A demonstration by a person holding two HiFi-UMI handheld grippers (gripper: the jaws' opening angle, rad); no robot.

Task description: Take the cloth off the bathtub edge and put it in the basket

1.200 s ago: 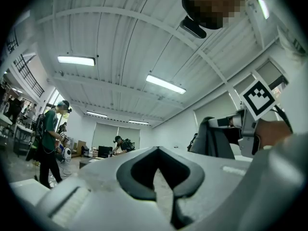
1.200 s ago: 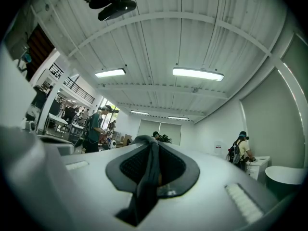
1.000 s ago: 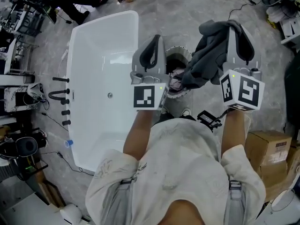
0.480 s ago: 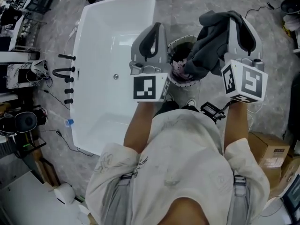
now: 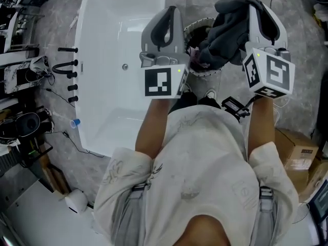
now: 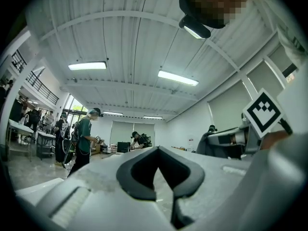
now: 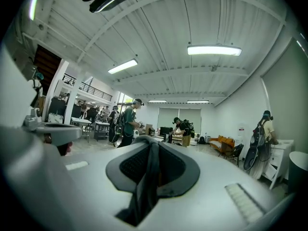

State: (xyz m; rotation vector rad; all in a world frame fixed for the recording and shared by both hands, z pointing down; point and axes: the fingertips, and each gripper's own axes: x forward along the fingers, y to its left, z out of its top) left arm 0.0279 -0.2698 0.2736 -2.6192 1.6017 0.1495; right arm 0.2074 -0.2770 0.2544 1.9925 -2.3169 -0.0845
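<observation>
Step in hand, as judged: transfer of the cloth to the basket, with release not yet made. The right hand-held gripper (image 5: 253, 4) is clamped on the dark grey cloth (image 5: 224, 27). The cloth is clear of the white bathtub (image 5: 107, 50) and hangs bunched from the jaws, over the right part of the round basket (image 5: 197, 23) that stands on the floor just beside the tub. The left hand-held gripper (image 5: 170, 13) is held beside the basket's left rim, jaws together and nothing between them. Next move calls for bringing the cloth down squarely over the basket opening and parting the right jaws. The loose folds should sit inside the rim first, since any fold draped outside could drag the cloth over the edge. Something pinkish already lies in the basket; it cannot be identified. The head view alone shows the bathtub, the basket and the bulk of the cloth. The right gripper view shows none of these. It does confirm the grip, with a narrow fold of cloth (image 7: 147, 186) pinched between the dark pads of that hand-held gripper (image 7: 151, 146). The left gripper view shows its own hand-held gripper (image 6: 159, 150) with pads met at the tip and empty.
</observation>
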